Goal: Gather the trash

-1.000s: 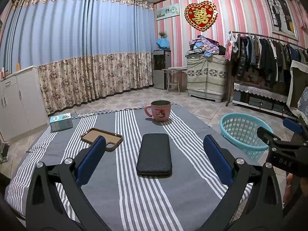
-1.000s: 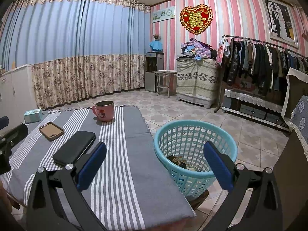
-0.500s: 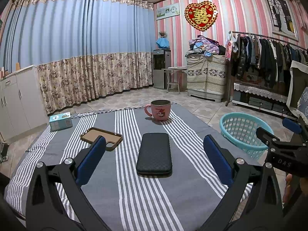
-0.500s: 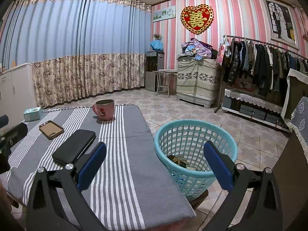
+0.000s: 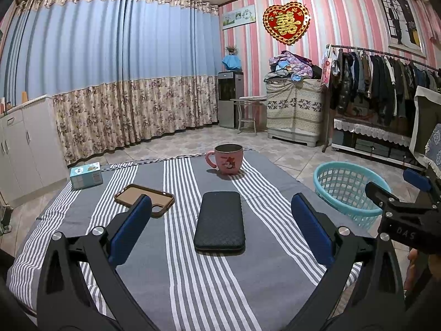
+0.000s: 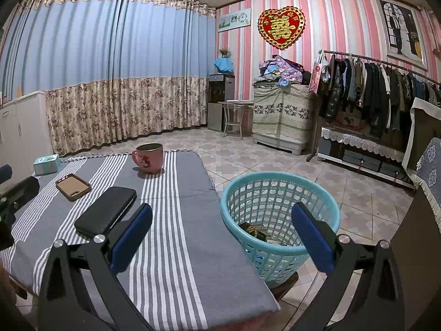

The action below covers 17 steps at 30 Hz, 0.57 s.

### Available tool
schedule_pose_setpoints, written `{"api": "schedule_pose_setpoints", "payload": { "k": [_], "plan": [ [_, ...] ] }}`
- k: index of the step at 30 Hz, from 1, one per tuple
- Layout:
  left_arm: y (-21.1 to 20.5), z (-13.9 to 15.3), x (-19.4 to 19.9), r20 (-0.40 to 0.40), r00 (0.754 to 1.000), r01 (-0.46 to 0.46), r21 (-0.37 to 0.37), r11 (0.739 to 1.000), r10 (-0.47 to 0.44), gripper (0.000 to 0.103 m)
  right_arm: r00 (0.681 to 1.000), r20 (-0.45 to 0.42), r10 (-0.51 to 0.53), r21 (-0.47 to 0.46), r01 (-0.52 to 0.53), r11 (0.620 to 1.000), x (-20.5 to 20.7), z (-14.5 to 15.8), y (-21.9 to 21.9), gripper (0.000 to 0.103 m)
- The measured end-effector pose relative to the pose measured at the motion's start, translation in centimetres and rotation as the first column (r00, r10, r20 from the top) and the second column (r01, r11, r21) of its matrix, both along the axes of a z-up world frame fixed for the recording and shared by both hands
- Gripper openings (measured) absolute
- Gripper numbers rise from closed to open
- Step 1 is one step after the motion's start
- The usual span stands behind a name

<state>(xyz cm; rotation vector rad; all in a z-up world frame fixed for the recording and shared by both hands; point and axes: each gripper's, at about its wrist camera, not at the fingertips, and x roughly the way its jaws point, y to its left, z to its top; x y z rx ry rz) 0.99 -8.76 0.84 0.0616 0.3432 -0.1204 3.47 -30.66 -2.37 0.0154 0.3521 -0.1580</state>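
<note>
Basket (image 6: 279,215) w/ trash beside striped table (image 5: 193,270), tiled floor (image 6: 275,154).

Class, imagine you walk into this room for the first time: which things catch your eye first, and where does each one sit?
The red and gold heart ornament glows high on the pink striped wall. On the striped cloth, a pink mug stands at the far end, with a black case lying flat nearer the open left gripper. Beside the table's right edge, the turquoise basket holds some scraps, below the open right gripper.
</note>
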Motion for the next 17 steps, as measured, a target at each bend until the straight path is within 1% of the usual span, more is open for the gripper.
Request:
{"api": "schedule_pose_setpoints", "payload": {
  "k": [17],
  "plan": [
    [-0.05,0.1,-0.2,0.012,1.0,0.0,0.007,1.0,0.0,0.098,1.0,0.0,0.001,0.0,-0.001,1.0,-0.01,-0.01,0.01,0.099]
  ]
}}
